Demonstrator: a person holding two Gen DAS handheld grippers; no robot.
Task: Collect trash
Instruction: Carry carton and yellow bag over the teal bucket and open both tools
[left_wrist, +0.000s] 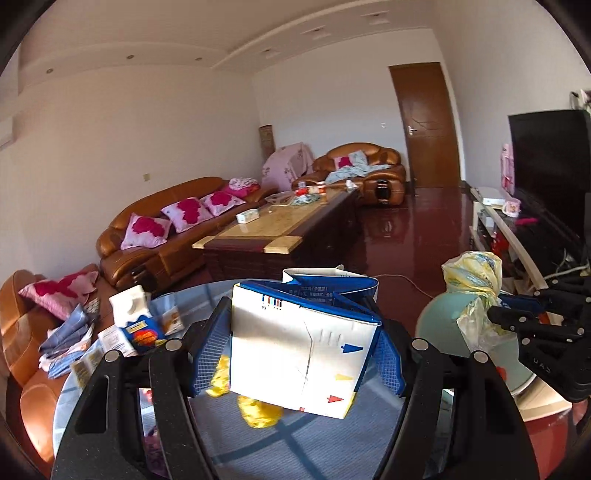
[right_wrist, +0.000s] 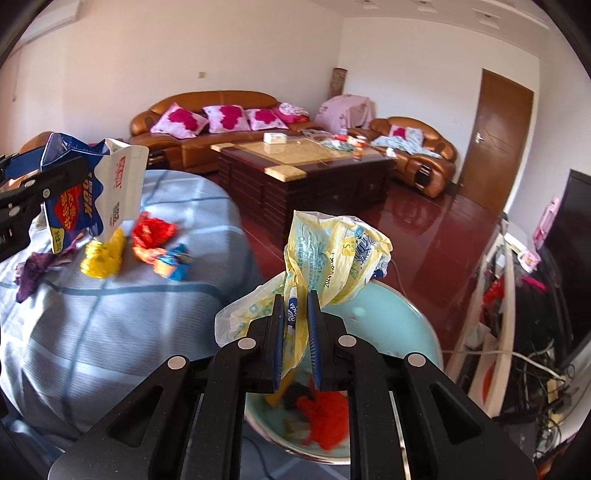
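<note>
My left gripper (left_wrist: 295, 362) is shut on a white and blue carton (left_wrist: 299, 350), its blue pads pressing both sides, above a table with a blue checked cloth (right_wrist: 110, 332). From the right wrist view the same carton (right_wrist: 92, 188) hangs at far left. My right gripper (right_wrist: 297, 306) is shut on a crumpled yellow plastic wrapper (right_wrist: 332, 254), held over a teal bin (right_wrist: 391, 317) that has red trash (right_wrist: 325, 410) inside. On the cloth lie a yellow wad (right_wrist: 103, 258), a red-orange wad (right_wrist: 151, 232), a blue-orange wrapper (right_wrist: 173, 264) and a purple scrap (right_wrist: 29, 273).
Tissue packs and small boxes (left_wrist: 129, 325) crowd the table's left edge beside an orange sofa (left_wrist: 22, 332). A dark coffee table (right_wrist: 306, 177) stands beyond on the red floor. A TV stand with cables (right_wrist: 517, 332) runs along the right.
</note>
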